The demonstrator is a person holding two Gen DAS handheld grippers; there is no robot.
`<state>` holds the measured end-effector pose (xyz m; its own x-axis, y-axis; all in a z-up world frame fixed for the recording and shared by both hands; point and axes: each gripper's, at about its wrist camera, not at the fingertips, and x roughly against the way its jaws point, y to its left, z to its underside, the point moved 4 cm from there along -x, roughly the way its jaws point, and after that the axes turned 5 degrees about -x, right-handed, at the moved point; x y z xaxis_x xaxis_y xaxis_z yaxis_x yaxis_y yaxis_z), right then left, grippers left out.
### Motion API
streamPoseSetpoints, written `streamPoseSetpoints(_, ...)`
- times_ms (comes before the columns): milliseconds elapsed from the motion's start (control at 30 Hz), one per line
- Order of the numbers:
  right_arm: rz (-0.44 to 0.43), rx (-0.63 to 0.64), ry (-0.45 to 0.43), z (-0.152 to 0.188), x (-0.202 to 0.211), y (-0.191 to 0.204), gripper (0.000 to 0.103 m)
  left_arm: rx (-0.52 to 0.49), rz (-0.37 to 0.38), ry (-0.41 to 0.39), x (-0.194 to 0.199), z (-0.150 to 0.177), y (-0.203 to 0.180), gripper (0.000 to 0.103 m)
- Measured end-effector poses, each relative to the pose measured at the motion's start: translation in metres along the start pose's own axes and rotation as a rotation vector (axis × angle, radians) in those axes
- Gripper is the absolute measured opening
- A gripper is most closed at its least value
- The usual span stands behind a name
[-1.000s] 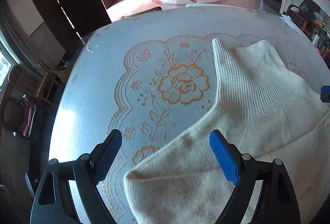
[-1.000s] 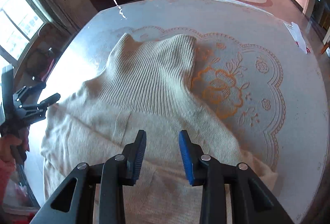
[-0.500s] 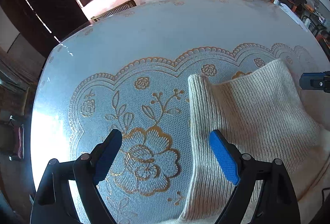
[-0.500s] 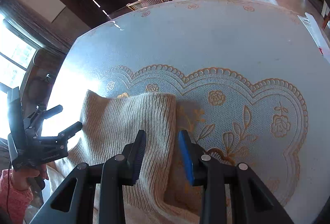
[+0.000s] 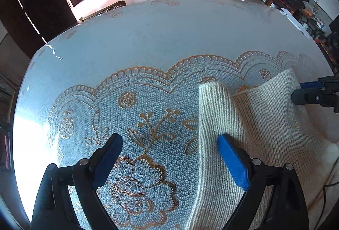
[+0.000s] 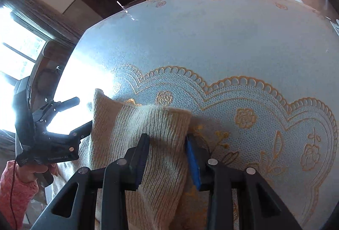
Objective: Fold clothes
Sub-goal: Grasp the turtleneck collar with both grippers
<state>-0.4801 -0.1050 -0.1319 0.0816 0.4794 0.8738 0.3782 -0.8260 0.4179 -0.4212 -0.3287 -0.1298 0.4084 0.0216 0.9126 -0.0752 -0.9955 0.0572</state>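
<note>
A cream ribbed sweater (image 5: 264, 124) lies on the table; its upright-ribbed collar end points away from me. In the left wrist view my left gripper (image 5: 168, 141) hangs just above the cloth. Its jaws are opening wide, with the collar's left edge just inside the right finger (image 5: 231, 158) and no pad pressing. My right gripper (image 6: 167, 141) straddles the collar's right edge (image 6: 182, 124), jaws partly open with the knit between them and not pinched. Each gripper shows in the other's view: the right gripper (image 5: 296, 92) and the left gripper (image 6: 81, 113).
The round table (image 5: 169, 39) wears a pale cover with orange lace flowers. A woven chair back (image 5: 101, 10) stands at its far edge and a paper (image 5: 292, 18) lies at the right rim. A hand in a pink sleeve (image 6: 14, 183) holds the left gripper.
Both grippers have travelled forward over the sweater's body to its collar and come lower. The left jaws have spread slightly wider; the right jaws now straddle the collar's right edge.
</note>
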Motion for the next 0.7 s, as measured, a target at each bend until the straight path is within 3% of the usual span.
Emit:
streamPoseSetpoints(33,0.015,0.0,-0.002,0.0,0.0,0.002,0.026,-0.007,-0.006,-0.009,0.001,0.0,-0.002,0.094)
streamPoseSetpoints(133,0.048,0.019,-0.017,0.001,-0.002,0.004,0.022,-0.028,-0.023,-0.037,0.003,0.0,-0.007,0.092)
streamPoseSetpoints(300,0.03,-0.019,-0.047,0.002,-0.005,0.0,0.018,-0.038,0.035,-0.063,0.009,0.0,-0.019,0.056)
streamPoseSetpoints(500,0.028,-0.034,-0.058,0.005,-0.003,-0.001,0.017,-0.09,0.029,-0.076,0.013,-0.003,-0.034,0.028)
streamPoseSetpoints(700,0.021,-0.038,-0.064,0.008,0.001,-0.001,0.017,-0.062,0.05,-0.069,0.014,-0.004,-0.029,0.023)
